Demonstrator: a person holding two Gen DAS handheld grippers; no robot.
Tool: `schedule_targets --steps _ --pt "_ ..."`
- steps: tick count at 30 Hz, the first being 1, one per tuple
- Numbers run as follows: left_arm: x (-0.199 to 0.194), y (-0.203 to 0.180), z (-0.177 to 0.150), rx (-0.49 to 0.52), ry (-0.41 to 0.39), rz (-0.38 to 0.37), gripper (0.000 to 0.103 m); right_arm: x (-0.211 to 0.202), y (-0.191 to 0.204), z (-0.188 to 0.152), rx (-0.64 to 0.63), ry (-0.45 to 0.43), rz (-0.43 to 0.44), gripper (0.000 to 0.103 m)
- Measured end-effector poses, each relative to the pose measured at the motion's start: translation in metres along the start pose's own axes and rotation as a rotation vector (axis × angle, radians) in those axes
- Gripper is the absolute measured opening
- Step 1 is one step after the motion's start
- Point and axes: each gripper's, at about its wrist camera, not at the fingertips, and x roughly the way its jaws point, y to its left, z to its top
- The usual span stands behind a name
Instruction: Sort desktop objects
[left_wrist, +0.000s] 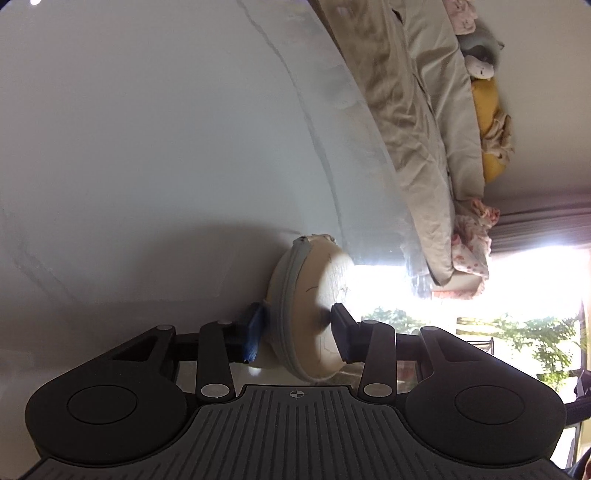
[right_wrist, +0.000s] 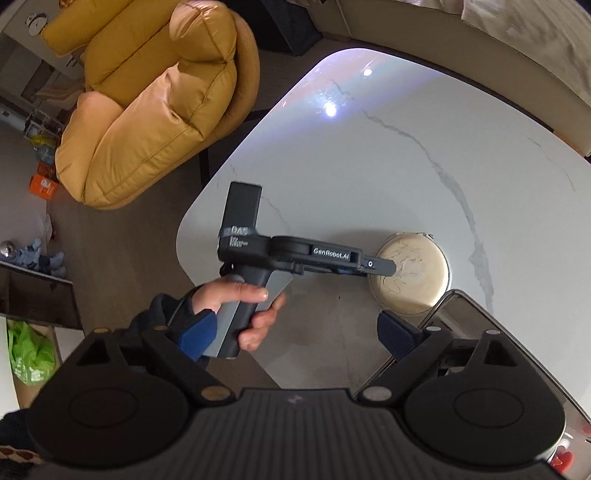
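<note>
The left tool (left_wrist: 295, 326) pinched a round cream zippered case (left_wrist: 314, 306) across its two flat faces, the case lying on the white marble tabletop (right_wrist: 369, 177). The right tool (right_wrist: 291, 332) hovered above with fingers spread wide and nothing between them, beside a shiny rectangular object (right_wrist: 491, 332) that could not be identified. A clean lift probably called for a firm, centred squeeze and a straight rise, since the smooth domed faces might slip.

The left tool (right_wrist: 384, 266) reads "GenRobot.AI" along its side. Its body carries "DAS" in pale letters; the smaller print beneath is unreadable.
</note>
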Motion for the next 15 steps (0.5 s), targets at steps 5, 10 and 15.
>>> schedule_targets --steps 5,10,15 --pt "-0.007 -0.002 0.001 -0.005 0.007 -0.014 0.039 0.001 0.012 -0.010 -0.039 0.014 -0.029 0.095" --pt "-0.018 -0.015 0.001 0.029 0.001 0.000 0.036 -0.014 0.004 -0.016 -0.018 -0.018 -0.029 0.095" --pt "-0.025 -0.026 -0.001 0.045 -0.005 0.009 0.036 -0.028 -0.014 -0.024 0.043 -0.056 -0.059 0.096"
